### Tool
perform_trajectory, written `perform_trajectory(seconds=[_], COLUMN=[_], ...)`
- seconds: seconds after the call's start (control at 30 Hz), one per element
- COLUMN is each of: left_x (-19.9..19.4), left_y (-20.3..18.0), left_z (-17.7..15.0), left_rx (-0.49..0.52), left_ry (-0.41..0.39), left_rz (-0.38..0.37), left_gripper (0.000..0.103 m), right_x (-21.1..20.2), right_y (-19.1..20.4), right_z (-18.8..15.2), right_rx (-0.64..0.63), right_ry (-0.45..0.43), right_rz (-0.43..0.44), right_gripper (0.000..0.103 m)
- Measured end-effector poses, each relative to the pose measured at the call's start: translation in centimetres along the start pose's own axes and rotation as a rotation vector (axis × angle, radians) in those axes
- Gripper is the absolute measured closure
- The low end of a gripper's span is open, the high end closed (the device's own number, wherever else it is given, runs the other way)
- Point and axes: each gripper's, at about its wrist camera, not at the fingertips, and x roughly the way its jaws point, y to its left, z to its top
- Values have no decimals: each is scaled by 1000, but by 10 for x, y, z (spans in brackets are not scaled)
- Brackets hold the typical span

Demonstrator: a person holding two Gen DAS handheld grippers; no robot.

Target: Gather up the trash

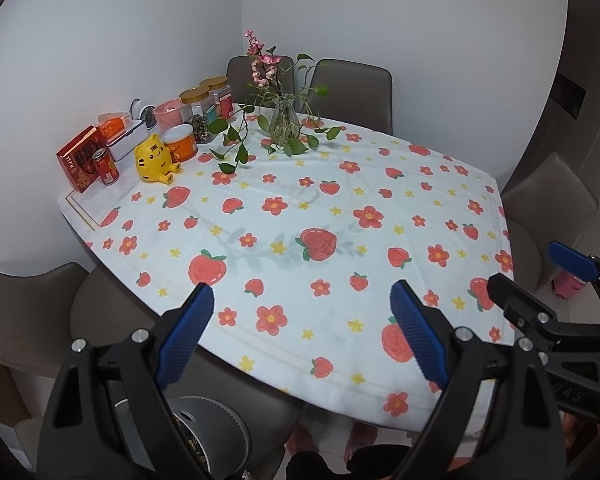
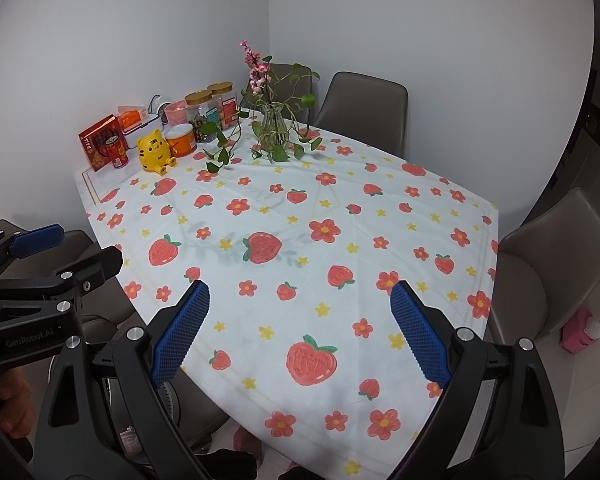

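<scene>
My left gripper [image 1: 302,292] is open above the near edge of the table, nothing between its blue pads. Just as empty, my right gripper [image 2: 300,290] stands open over the strawberry-print tablecloth [image 2: 340,240]. Each shows in the other's view: the right gripper [image 1: 540,276] at the right edge, the left gripper [image 2: 76,250] at the left edge. A round grey bin [image 1: 204,428] sits below the table's near edge, partly hidden behind my left fingers. A red drink can [image 1: 106,166] stands upright at the far left corner, in front of a red box [image 1: 80,160].
Along the far left edge stand a yellow tiger toy [image 1: 154,158], an orange tin [image 1: 180,144], jars [image 1: 198,106] and a white box [image 1: 128,140]. A glass vase of trailing plants [image 1: 284,124] is at the back. Grey chairs [image 1: 354,92] surround the table. Slippered feet [image 1: 300,436] show below.
</scene>
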Motion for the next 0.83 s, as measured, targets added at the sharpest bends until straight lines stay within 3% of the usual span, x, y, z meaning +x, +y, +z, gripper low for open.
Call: perform_trajectory(seconds=[0.83], left_x=[-7], left_y=[-2], left_z=[-7], left_rx=[43], left_ry=[-14], left_rz=[27], left_gripper=[13], right_x=[0], right_y=[0], right_z=[-1], right_rx=[-3], right_ry=[-4], right_rz=[-1], right_gripper=[14])
